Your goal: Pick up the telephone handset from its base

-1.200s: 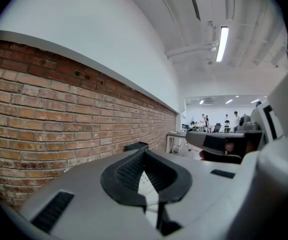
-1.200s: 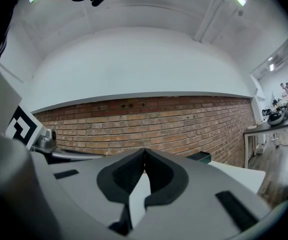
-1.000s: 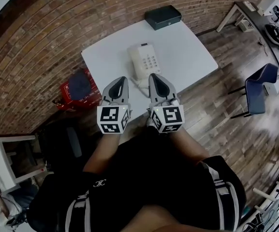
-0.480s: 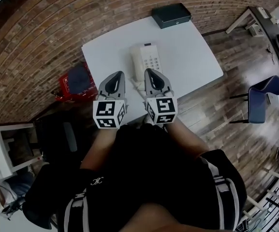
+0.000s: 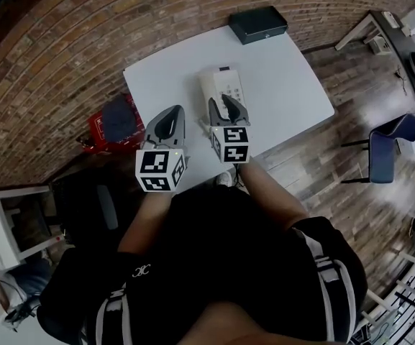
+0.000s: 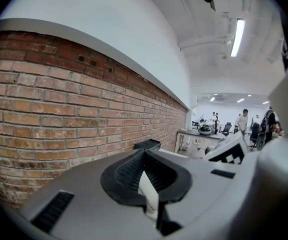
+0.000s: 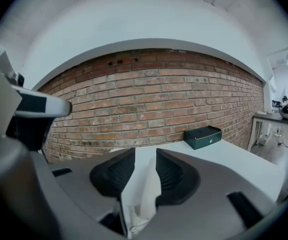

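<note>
**Right tongs over the phone, left tongs closed beside it**

My right tongs point(image 7: 145, 156) stand a narrow gap apart above the white telephone handset point(image 7: 147, 191). The handset lies on its base point(image 5: 230, 85) on the white desk point(image 5: 293, 85). I cannot tell whether the pads touch it. My left tongs point(image 6: 143, 153) are closed on nothing, just left of the phone. No writing can be read: the keypad point(image 5: 231, 92) is too small, and the dark box point(image 5: 257, 24) by the brick wall point(image 7: 148, 99) shows only a pale speck. My cubes point(image 5: 230, 144) carry black-and-white square markers. From above, my right tongs hide much of the handset.
</note>
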`<action>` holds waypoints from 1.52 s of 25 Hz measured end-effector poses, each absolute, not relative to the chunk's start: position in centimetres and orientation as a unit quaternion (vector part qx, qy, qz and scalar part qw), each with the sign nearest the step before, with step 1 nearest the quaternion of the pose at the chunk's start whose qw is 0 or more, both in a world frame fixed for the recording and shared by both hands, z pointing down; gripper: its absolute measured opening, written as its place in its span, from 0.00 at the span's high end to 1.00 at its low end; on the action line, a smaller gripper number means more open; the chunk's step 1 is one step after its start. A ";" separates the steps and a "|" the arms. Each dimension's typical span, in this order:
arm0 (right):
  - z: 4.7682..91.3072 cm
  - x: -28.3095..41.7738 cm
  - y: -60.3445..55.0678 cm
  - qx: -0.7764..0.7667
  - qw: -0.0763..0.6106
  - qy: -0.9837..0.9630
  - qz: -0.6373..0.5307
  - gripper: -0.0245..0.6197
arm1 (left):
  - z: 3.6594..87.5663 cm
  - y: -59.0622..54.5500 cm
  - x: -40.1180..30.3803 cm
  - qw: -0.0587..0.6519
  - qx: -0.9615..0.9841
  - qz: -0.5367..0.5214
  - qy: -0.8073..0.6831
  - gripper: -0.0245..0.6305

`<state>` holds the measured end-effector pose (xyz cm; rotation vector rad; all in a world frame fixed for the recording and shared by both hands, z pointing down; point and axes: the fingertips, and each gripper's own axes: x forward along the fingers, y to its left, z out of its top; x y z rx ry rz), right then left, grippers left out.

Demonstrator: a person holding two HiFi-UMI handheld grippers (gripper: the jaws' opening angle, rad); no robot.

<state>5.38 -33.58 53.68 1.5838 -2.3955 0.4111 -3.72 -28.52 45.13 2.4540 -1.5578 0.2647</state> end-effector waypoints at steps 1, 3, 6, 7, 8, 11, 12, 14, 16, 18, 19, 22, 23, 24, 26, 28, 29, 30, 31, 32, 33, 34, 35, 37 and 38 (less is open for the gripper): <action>54.3 5.3 -34.2 0.544 0.130 -0.817 0.143 0.80 | 45.1 -28.7 -4.0 0.110 0.835 0.090 -0.532 0.96; 55.7 5.1 -35.4 0.547 0.154 -0.810 0.146 0.79 | 45.1 -28.9 -4.6 0.112 0.831 0.090 -0.537 0.96; 58.2 4.9 -36.8 0.550 0.187 -0.797 0.163 0.74 | 45.5 -29.1 -5.4 0.118 0.827 0.090 -0.542 0.96; 59.0 4.7 -37.2 0.549 0.197 -0.794 0.172 0.72 | 45.6 -29.2 -5.6 0.119 0.826 0.089 -0.544 0.96; 59.8 4.6 -37.7 0.548 0.206 -0.790 0.180 0.71 | 45.6 -29.3 -5.9 0.120 0.824 0.089 -0.546 0.96; 62.1 3.9 -38.9 0.540 0.240 -0.782 0.200 0.67 | 45.7 -29.6 -6.6 0.123 0.821 0.087 -0.551 0.96; 62.6 3.7 -39.2 0.536 0.251 -0.780 0.205 0.67 | 45.8 -29.6 -6.8 0.124 0.820 0.087 -0.552 0.96; 63.6 3.2 -39.7 0.531 0.270 -0.775 0.211 0.66 | 45.9 -29.7 -7.3 0.126 0.818 0.087 -0.555 0.96; 64.8 2.9 -40.0 0.530 0.287 -0.766 0.223 0.65 | 45.9 -29.7 -7.8 0.127 0.816 0.087 -0.556 0.96; 65.7 2.9 -40.3 0.530 0.303 -0.756 0.235 0.62 | 45.9 -29.8 -8.1 0.127 0.816 0.087 -0.558 0.96; 66.1 2.9 -40.5 0.529 0.311 -0.752 0.239 0.61 | 45.8 -29.9 -8.3 0.128 0.815 0.087 -0.558 0.96; 67.3 2.6 -40.9 0.525 0.333 -0.743 0.248 0.61 | 45.8 -30.2 -8.9 0.127 0.814 0.086 -0.560 0.96; 67.7 2.6 -41.0 0.525 0.337 -0.740 0.250 0.61 | 45.8 -30.3 -9.0 0.127 0.814 0.085 -0.561 0.96; 68.0 2.7 -41.1 0.527 0.341 -0.736 0.252 0.61 | 45.7 -30.3 -9.1 0.126 0.814 0.085 -0.561 0.96; 68.4 3.1 -41.4 0.535 0.347 -0.727 0.255 0.61 | 45.7 -30.5 -9.4 0.125 0.814 0.084 -0.561 0.96; 68.5 3.3 -41.7 0.539 0.349 -0.720 0.262 0.65 | 45.6 -30.7 -9.7 0.125 0.814 0.084 -0.562 0.96; 68.5 3.3 -41.7 0.539 0.349 -0.718 0.266 0.66 | 45.6 -30.7 -9.8 0.125 0.813 0.083 -0.562 0.96; 68.5 3.3 -41.7 0.539 0.350 -0.717 0.270 0.66 | 45.6 -30.8 -9.9 0.125 0.813 0.082 -0.563 0.96; 68.4 3.3 -41.7 0.539 0.349 -0.716 0.274 0.66 | 45.6 -30.8 -10.0 0.125 0.813 0.082 -0.563 0.96; 68.4 3.3 -41.6 0.539 0.345 -0.717 0.277 0.67 | 45.6 -30.8 -10.0 0.124 0.814 0.081 -0.562 0.96; 68.2 3.4 -41.5 0.539 0.341 -0.718 0.279 0.67 | 45.5 -30.8 -9.9 0.123 0.815 0.080 -0.561 0.96; 68.0 3.4 -41.4 0.540 0.336 -0.720 0.280 0.67 | 45.4 -30.8 -9.8 0.123 0.816 0.080 -0.560 0.96; 67.7 3.4 -41.3 0.541 0.330 -0.722 0.278 0.67 | 45.3 -30.8 -9.8 0.122 0.817 0.079 -0.558 0.96; 67.0 3.5 -41.2 0.545 0.317 -0.728 0.269 0.68 | 45.3 -30.9 -9.7 0.122 0.818 0.078 -0.556 0.96; 66.6 3.5 -41.2 0.546 0.309 -0.732 0.264 0.68 | 45.3 -30.9 -9.7 0.122 0.819 0.078 -0.556 0.96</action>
